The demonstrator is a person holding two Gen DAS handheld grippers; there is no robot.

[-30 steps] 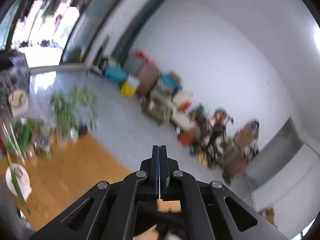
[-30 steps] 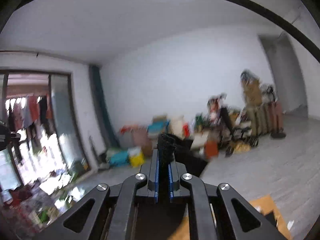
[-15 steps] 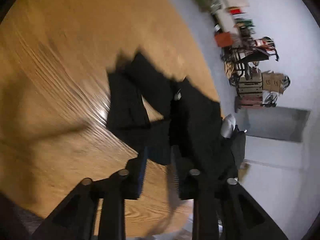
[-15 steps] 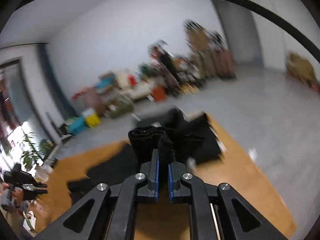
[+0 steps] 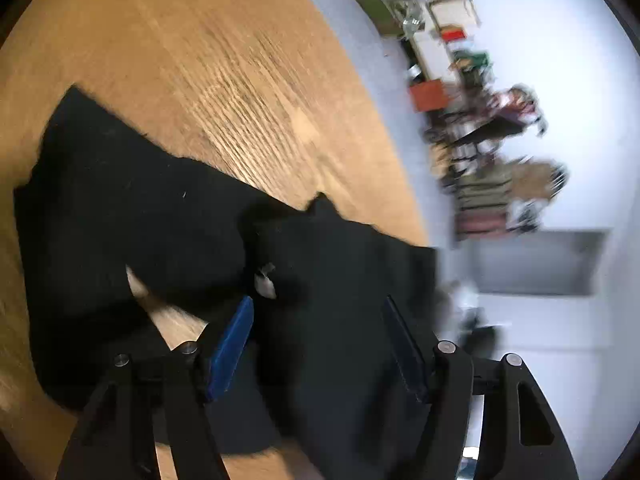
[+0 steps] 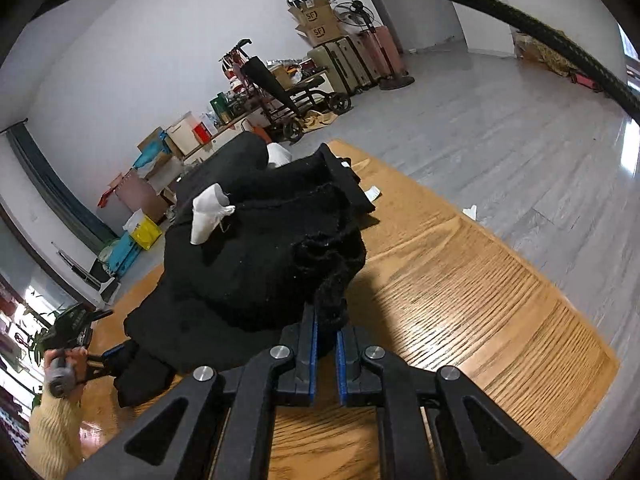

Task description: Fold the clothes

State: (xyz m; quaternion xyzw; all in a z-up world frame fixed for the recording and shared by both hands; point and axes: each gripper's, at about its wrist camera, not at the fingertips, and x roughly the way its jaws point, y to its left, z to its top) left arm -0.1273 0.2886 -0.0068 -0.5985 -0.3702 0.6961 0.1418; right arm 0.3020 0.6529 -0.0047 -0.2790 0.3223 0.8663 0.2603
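A black knit garment (image 5: 160,240) lies spread on the wooden table (image 5: 200,60). My left gripper (image 5: 320,320) is open just above it, its blue-padded fingers (image 5: 232,340) straddling the cloth. In the right wrist view the garment (image 6: 260,248) is bunched in a heap with a white tag (image 6: 208,216) showing. My right gripper (image 6: 326,328) is shut on a knit edge of the garment near the table's front. The left gripper also shows in the right wrist view (image 6: 104,356), at the garment's left end.
The table (image 6: 460,300) ends close on the right and far side, with grey floor beyond. Boxes, suitcases (image 6: 352,60) and a stroller stand along the white back wall. A small white scrap (image 6: 372,192) lies on the table beyond the garment.
Both grippers swung down from facing the room to the table. The left gripper opened and let go of the garment, which now lies spread. The right gripper stayed shut on the cloth.
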